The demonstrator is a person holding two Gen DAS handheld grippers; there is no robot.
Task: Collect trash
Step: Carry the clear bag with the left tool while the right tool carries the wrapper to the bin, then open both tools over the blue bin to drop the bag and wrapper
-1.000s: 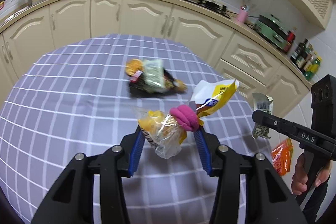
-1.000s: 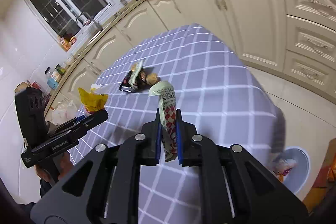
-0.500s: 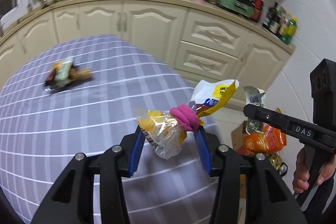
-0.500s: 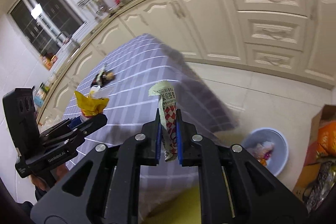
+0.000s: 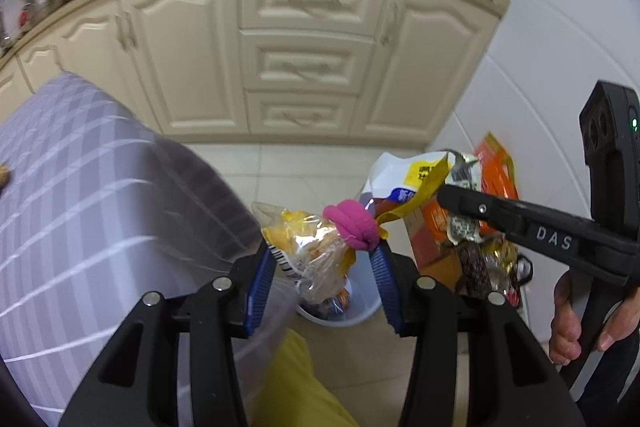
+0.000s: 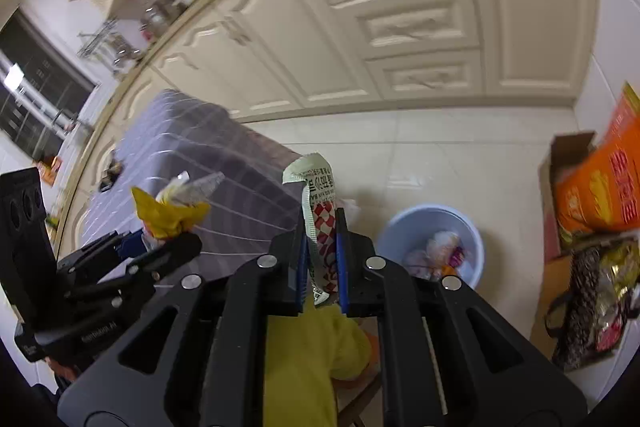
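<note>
Left gripper [image 5: 322,259] holds a crumpled yellow bag [image 5: 316,247] between its blue fingers [image 5: 260,283], the bundle poking out past the tips, and the bin [image 5: 340,307] sits on the floor right below and beyond those tips, likely so a release drops it in. Right gripper [image 6: 322,255] has its fingers pinched narrow on a checked wrapper [image 6: 320,211] standing up between them, with the bin [image 6: 432,223] just off to the right of the fingertips. Both loads hang clear of the checked surface [image 5: 80,207], off to the left of the fingers.
</note>
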